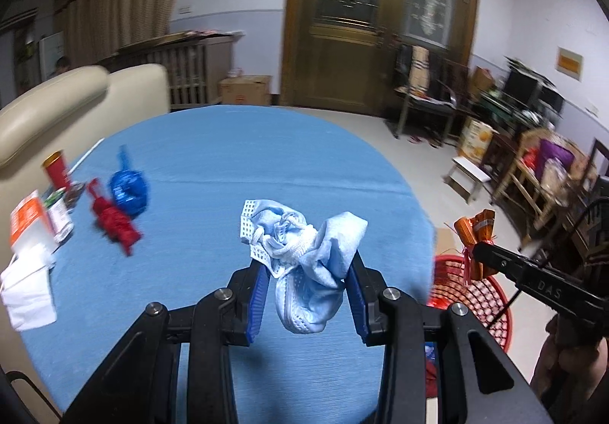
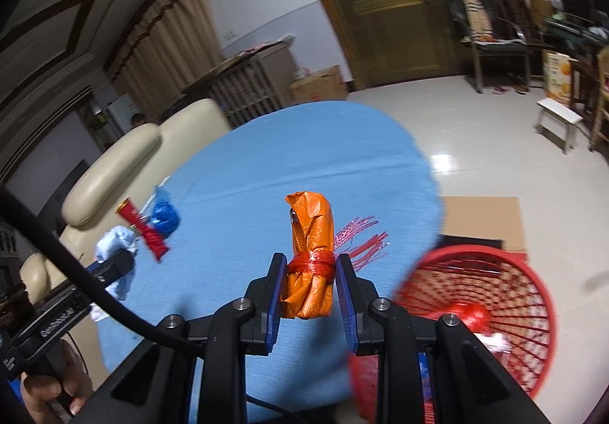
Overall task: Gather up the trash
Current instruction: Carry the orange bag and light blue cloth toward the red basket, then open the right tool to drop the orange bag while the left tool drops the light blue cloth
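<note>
Blue cloth is covering the round table (image 1: 228, 165), beside which a red mesh basket (image 2: 495, 294), already holding some red and white scraps, is standing on the floor. Both grippers are carrying loads: the left gripper (image 1: 308, 271) is pinching a crumpled pale-blue rag (image 1: 304, 245) between its pads, and the right gripper (image 2: 310, 271) is clamping an orange wrapped bundle (image 2: 310, 233) at its red tie, near the basket. A red wad (image 1: 114, 222), a blue wad (image 1: 129, 190), a white mask (image 1: 28, 287) and cartons at the far-left table edge are awaiting collection.
</note>
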{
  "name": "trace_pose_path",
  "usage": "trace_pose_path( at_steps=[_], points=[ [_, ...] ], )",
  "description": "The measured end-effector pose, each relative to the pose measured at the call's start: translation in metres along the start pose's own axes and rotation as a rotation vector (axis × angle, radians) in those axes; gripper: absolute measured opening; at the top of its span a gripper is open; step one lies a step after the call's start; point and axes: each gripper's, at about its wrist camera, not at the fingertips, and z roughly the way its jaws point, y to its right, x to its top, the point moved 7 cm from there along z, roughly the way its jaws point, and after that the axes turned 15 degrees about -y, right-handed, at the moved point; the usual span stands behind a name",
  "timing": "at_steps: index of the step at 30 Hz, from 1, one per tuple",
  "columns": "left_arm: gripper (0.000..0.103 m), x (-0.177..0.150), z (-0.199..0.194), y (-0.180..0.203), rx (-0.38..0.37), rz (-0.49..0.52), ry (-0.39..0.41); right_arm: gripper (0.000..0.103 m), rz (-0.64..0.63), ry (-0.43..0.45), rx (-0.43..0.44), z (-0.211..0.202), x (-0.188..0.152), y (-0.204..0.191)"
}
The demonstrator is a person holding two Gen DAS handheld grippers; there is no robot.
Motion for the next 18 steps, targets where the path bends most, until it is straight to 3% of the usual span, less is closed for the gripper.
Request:
trace_pose_path(
  at_steps=[7,18],
  points=[
    [0.039,0.005,0.014,0.071,-0.077,0.137,-0.023,0.028,0.116,-0.002,-0.102,-0.019,-0.013,0.085],
    [0.039,0.008,0.036,0.145,-0.15,0.282,-0.072,0.03,0.219,-0.038,-0.137,-0.018,-0.027,0.142]
  ],
)
